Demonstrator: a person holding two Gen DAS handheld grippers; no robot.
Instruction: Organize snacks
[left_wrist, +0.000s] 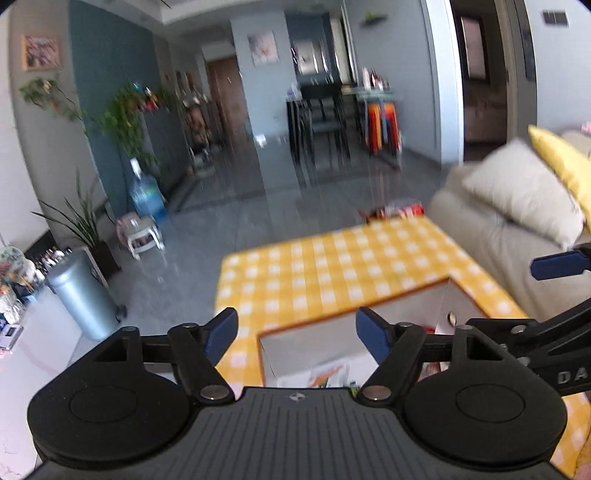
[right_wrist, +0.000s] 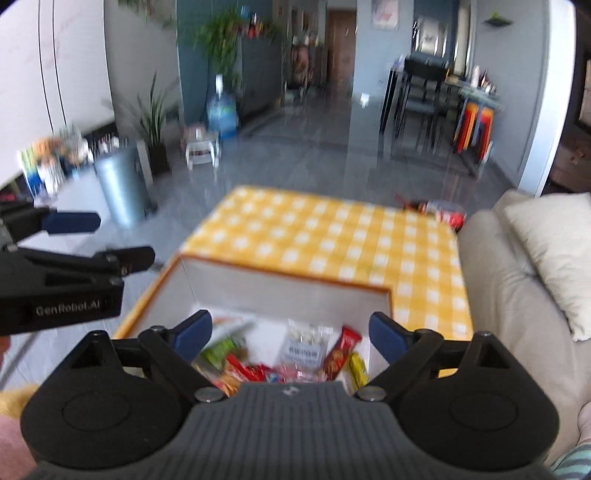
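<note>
Both my jaws are wide open and hold nothing. The snacks (right_wrist: 295, 354) lie in the box (right_wrist: 288, 291) below my right gripper (right_wrist: 291, 332), so they stay together.

Left gripper (left_wrist: 297, 334): matte black body, ribbed top plate, two round discs, silver pivot screws, blue-padded fingers (left_wrist: 221, 334). Right gripper (right_wrist: 291, 334): identical build. White "GenRobot.AI" lettering on left unit's side.
</note>
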